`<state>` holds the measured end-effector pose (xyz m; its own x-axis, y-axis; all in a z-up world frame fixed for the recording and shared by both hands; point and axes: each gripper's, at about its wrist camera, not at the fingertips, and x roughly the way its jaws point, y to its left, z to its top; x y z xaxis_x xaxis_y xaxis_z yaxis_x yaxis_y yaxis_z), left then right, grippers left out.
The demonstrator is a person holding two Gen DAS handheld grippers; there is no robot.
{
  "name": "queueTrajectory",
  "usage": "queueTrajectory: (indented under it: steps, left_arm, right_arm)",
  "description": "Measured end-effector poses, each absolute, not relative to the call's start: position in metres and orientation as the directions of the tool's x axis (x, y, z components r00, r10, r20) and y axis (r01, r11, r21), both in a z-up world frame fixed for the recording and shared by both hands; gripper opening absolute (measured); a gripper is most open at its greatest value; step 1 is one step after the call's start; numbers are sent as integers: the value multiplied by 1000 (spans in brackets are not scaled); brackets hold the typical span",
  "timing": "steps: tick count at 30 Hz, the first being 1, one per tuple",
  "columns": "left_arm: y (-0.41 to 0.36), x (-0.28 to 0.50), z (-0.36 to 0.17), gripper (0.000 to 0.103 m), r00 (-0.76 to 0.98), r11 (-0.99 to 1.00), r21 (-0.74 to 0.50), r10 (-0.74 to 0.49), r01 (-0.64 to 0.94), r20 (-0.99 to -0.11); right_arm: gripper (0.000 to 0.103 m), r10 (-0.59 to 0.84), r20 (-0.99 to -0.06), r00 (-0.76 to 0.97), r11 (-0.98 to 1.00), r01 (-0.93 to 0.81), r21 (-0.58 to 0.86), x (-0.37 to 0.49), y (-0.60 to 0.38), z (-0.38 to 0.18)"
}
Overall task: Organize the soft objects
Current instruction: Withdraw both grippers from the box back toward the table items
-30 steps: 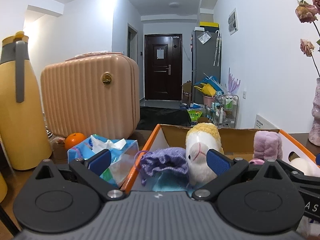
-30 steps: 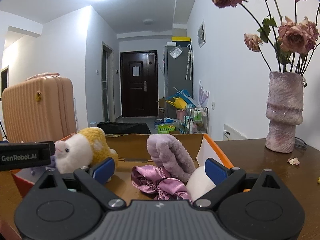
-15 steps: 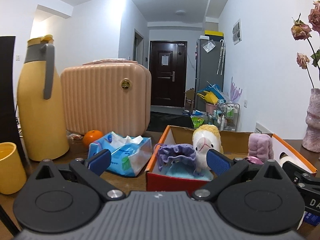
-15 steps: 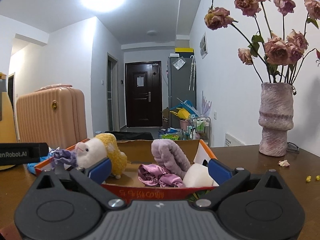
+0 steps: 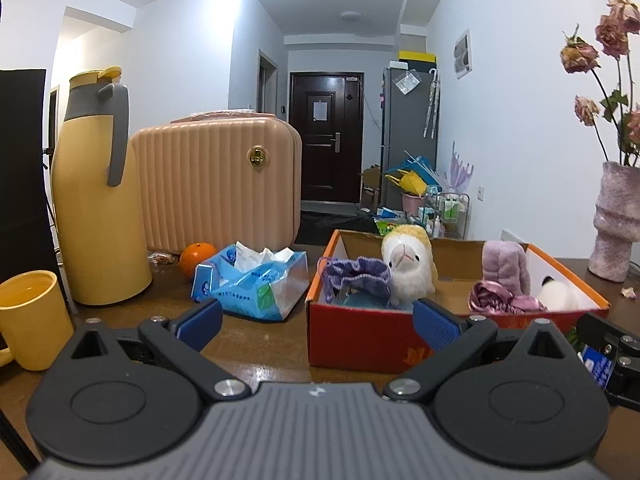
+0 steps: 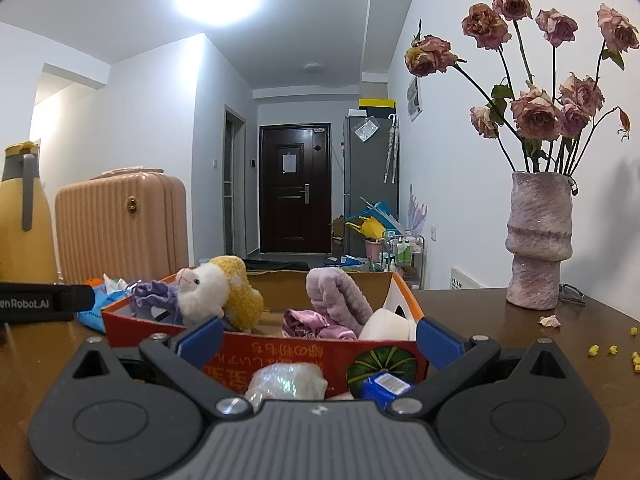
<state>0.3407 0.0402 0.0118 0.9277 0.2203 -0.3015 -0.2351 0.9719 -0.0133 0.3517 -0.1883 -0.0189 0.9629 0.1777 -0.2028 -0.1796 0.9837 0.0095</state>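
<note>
A red-orange cardboard box [image 5: 360, 340] stands on the brown table and shows in the right wrist view too [image 6: 280, 356]. In it lie a white and yellow plush animal [image 5: 408, 264], a purple knitted pouch [image 5: 356, 276], a lilac fluffy roll [image 5: 504, 268], a pink satin scrunchie [image 5: 492, 294] and a white soft item [image 5: 558, 294]. My left gripper [image 5: 316, 324] is open and empty, in front of the box's left corner. My right gripper [image 6: 318, 336] is open and empty, in front of the box. A shiny crumpled wad [image 6: 286, 380] and a blue packet [image 6: 384, 384] lie between its fingers.
A blue tissue pack [image 5: 252, 280], an orange [image 5: 196, 258], a yellow jug [image 5: 98, 196], a yellow mug [image 5: 30, 316] and a peach suitcase [image 5: 216, 184] stand left of the box. A pink vase of dried roses [image 6: 538, 240] stands right. Yellow crumbs [image 6: 600, 348] dot the table.
Both grippers have pulled back from over the box toward the near side of the table. The box now sits farther away in both views. Both stay open.
</note>
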Motion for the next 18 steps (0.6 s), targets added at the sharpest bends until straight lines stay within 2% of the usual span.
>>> queueTrajectory:
  steps: [18]
  left_arm:
    - [37, 306, 5, 103, 918, 986, -5, 154, -167, -366]
  right_arm:
    - [103, 189, -249, 950, 980, -197, -7, 314, -200, -22]
